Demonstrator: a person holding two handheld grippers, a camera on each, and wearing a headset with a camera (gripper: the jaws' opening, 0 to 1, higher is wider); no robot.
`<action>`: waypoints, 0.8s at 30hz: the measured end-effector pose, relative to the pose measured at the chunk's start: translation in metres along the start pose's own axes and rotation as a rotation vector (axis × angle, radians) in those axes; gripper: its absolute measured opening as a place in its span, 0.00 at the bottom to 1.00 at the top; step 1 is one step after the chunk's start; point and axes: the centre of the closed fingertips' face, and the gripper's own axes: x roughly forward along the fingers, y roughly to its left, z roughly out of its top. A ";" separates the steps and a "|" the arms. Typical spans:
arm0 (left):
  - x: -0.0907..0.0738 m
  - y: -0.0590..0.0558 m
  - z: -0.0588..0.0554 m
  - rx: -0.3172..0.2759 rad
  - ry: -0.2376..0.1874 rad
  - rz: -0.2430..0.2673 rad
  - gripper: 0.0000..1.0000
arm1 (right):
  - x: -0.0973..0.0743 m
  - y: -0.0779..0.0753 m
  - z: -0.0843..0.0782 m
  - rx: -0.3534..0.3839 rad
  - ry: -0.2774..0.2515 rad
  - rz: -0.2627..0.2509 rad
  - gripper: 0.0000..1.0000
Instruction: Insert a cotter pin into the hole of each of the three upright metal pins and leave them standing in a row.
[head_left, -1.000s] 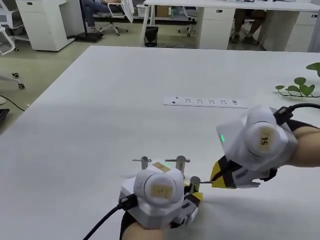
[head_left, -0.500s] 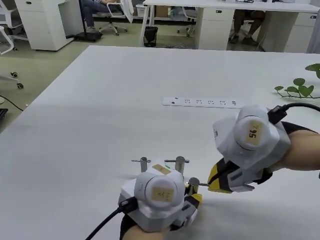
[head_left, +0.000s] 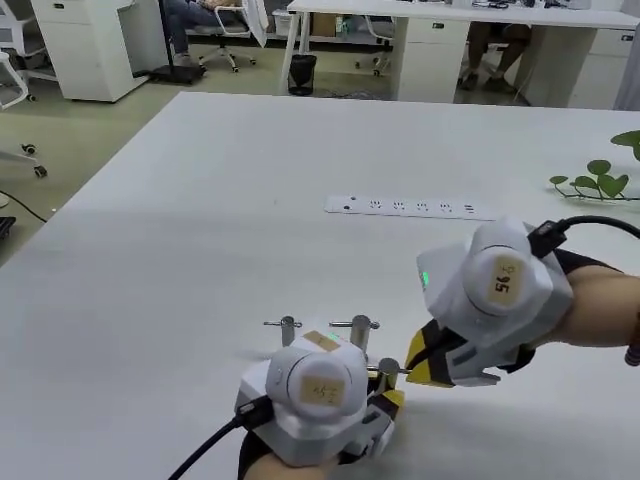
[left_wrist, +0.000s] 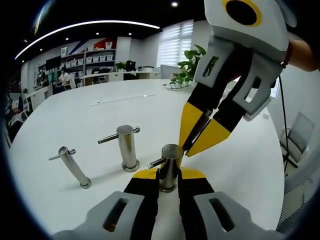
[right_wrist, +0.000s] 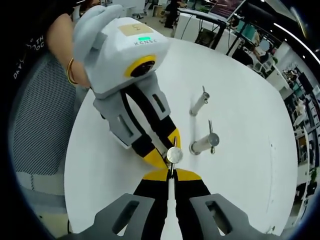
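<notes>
Three upright metal pins stand in a row. The near pin (left_wrist: 170, 165) sits between the jaws of my left gripper (left_wrist: 170, 178), which is shut on its shaft. My right gripper (left_wrist: 188, 149) comes in from the upper right, shut on a cotter pin (left_wrist: 155, 162) whose tip pokes out of the near pin's left side. In the right gripper view, the right gripper (right_wrist: 171, 175) pinches the cotter pin just below the near pin's top (right_wrist: 174, 154). The middle pin (left_wrist: 127, 146) and far pin (left_wrist: 73, 165) each carry a cotter pin through the head.
A white power strip (head_left: 410, 206) lies further back on the white table (head_left: 200, 230). A potted plant's leaves (head_left: 596, 176) reach in at the right edge. Desks, chairs and seated people are beyond the table.
The right gripper has crept left toward the near pin with the cotter pin in it. The left gripper has stayed on the near pin.
</notes>
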 end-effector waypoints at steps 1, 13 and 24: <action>0.000 0.000 0.000 -0.001 -0.001 0.000 0.11 | 0.000 0.000 0.000 -0.001 -0.002 -0.001 0.00; 0.000 0.000 0.000 -0.007 -0.006 -0.001 0.11 | -0.012 -0.003 -0.007 0.030 -0.031 -0.022 0.03; 0.000 0.001 0.000 -0.029 -0.003 -0.001 0.11 | -0.009 0.002 -0.006 0.057 -0.049 -0.016 0.00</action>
